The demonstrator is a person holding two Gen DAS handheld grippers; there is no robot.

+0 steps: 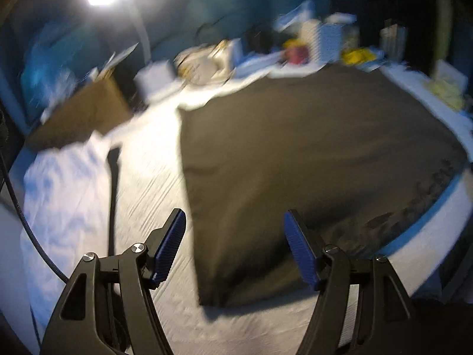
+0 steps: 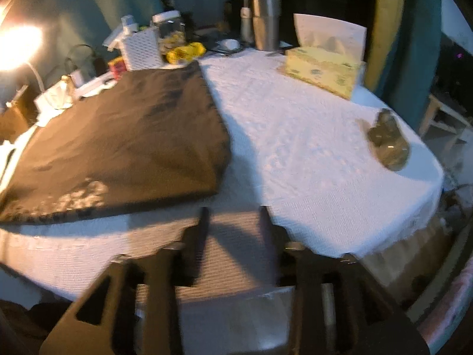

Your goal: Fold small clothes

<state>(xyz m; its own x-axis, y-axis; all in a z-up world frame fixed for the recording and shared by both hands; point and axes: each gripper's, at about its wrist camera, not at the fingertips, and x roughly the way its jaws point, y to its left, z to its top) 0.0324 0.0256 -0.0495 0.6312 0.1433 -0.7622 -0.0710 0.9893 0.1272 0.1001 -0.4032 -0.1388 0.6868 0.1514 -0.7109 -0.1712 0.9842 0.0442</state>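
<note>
A dark brown folded garment point(image 1: 295, 162) lies flat on the white tablecloth point(image 1: 147, 177). In the right wrist view the garment point(image 2: 124, 139) fills the left half of the table, with a pale print near its front edge. My left gripper point(image 1: 235, 245) is open and empty, hovering over the garment's near left corner. My right gripper point(image 2: 233, 224) is open and empty, just off the garment's near right corner, above the cloth's point(image 2: 295, 148) front edge. Both views are motion-blurred.
A yellow tissue box point(image 2: 322, 71) and an olive lump point(image 2: 388, 142) sit on the right of the table. Jars, a steel cup point(image 2: 266, 23), a white basket point(image 2: 142, 47) and clutter line the back edge. A cardboard box point(image 1: 82, 112) and a black cable point(image 1: 113, 192) lie left.
</note>
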